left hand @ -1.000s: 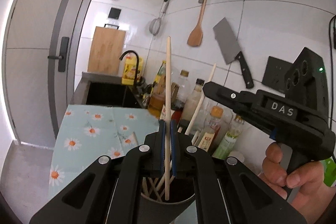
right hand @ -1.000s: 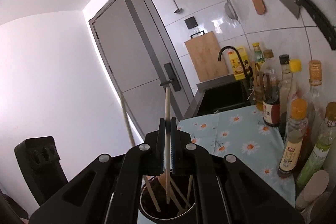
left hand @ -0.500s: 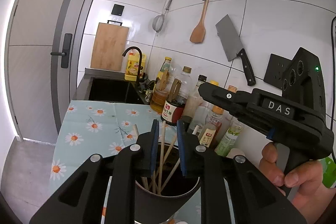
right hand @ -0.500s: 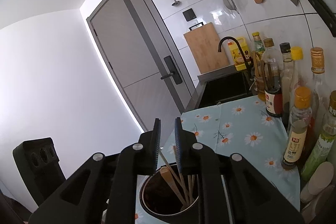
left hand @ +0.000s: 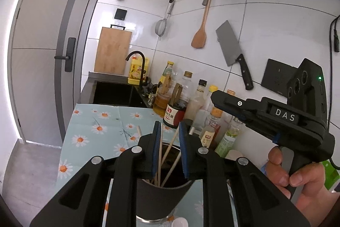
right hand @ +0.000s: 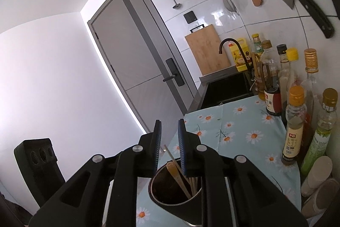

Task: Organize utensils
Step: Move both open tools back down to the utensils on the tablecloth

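A dark round utensil holder (left hand: 162,197) stands on the daisy-print counter right below both grippers; it also shows in the right wrist view (right hand: 176,195). Several wooden chopsticks (left hand: 167,154) lean inside it, with a wooden utensil beside the chopsticks (right hand: 178,173). My left gripper (left hand: 169,150) is open and empty above the holder's rim. My right gripper (right hand: 170,148) is open and empty above the same holder. The right gripper's body (left hand: 276,120) shows to the right in the left wrist view.
Sauce and oil bottles (left hand: 180,103) line the wall on the right, also seen in the right wrist view (right hand: 295,124). A sink with a black tap (left hand: 138,69) lies beyond the cloth. A cleaver (left hand: 233,52), wooden spatula (left hand: 199,35) and cutting board (left hand: 112,50) are at the wall.
Both grippers were shut on a chopstick each a second ago. Both have opened and the chopsticks have dropped into the holder. The jaws have widened further since half a second ago.
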The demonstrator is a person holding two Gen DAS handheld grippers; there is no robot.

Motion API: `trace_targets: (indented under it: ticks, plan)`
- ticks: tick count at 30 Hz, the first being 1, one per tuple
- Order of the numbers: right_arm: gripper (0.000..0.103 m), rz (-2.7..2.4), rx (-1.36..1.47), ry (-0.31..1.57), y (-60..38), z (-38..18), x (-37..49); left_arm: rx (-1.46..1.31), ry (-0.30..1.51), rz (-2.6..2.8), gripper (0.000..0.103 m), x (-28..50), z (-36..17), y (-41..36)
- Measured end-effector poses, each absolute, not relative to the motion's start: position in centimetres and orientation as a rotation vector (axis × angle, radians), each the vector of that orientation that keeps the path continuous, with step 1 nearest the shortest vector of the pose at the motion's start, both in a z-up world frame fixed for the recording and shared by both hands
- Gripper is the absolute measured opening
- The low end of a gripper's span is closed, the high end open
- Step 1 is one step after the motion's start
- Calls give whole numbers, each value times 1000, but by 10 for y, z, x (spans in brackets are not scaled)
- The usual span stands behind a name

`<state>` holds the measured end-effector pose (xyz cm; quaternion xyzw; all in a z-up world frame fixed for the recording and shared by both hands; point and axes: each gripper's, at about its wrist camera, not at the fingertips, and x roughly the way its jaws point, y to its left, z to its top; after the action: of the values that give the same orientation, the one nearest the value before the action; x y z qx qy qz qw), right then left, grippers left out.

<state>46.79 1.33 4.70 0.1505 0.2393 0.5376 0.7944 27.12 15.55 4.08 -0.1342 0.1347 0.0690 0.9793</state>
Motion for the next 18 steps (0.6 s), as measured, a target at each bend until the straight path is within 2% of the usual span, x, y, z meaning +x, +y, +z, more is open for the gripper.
trace_targets:
  ticks: [3,5,9,11,18]
  plan:
    - [18,1158,323,512,5,50,460,-275,288,123,16,263,44,151]
    - [22,1159,325,511,-1,52,454,-270,299,123,16,259,45,148]
    - [23,1169,326,529,-15,50,438,-274,322,134,16,244,43,142]
    - [27,1176,332,551,-22,46,432,-280,336,134,16,238,40,139]
    - [27,1177,336,616,-47,26,411,-290,389,124,16,213,27,128]
